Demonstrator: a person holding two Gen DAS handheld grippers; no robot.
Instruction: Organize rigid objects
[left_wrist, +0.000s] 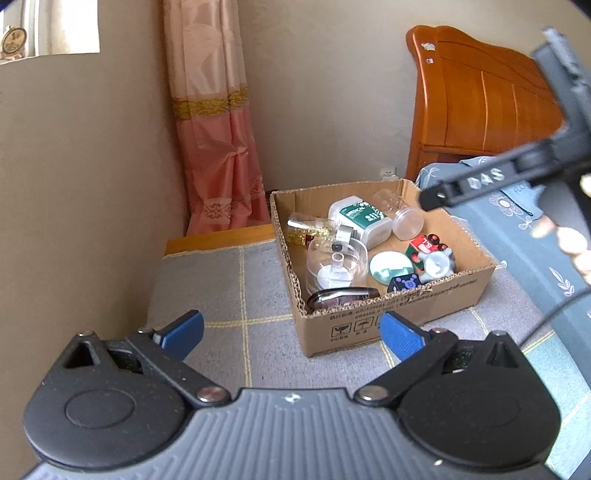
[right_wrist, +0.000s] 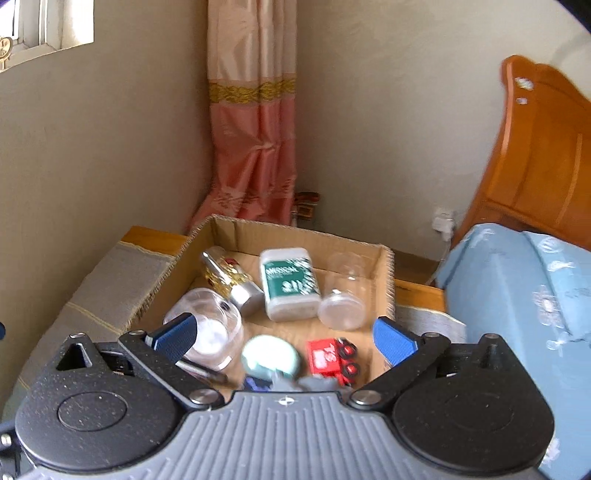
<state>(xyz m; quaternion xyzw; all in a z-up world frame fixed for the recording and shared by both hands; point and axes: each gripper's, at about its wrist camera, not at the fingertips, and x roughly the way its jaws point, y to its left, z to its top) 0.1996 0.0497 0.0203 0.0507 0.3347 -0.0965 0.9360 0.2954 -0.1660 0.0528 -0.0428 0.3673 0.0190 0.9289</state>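
An open cardboard box (left_wrist: 402, 306) sits on a grey checked cloth (left_wrist: 229, 295) and holds several rigid items: a white-and-green bottle (left_wrist: 364, 218), a clear jar (left_wrist: 404, 218), a clear round container (left_wrist: 336, 264), a gold-filled bottle (left_wrist: 314, 229), a red toy train (left_wrist: 424, 245), a round white-green case (left_wrist: 389, 267). My left gripper (left_wrist: 291, 332) is open and empty, in front of the box. My right gripper (right_wrist: 284, 339) is open and empty, above the box (right_wrist: 386, 280); its arm shows in the left wrist view (left_wrist: 517, 166).
A wall corner with a pink curtain (left_wrist: 218, 147) lies behind the box. A bed with blue bedding (left_wrist: 517, 236) and a wooden headboard (left_wrist: 480, 96) stands to the right. A wooden ledge (left_wrist: 221, 238) borders the cloth's far edge.
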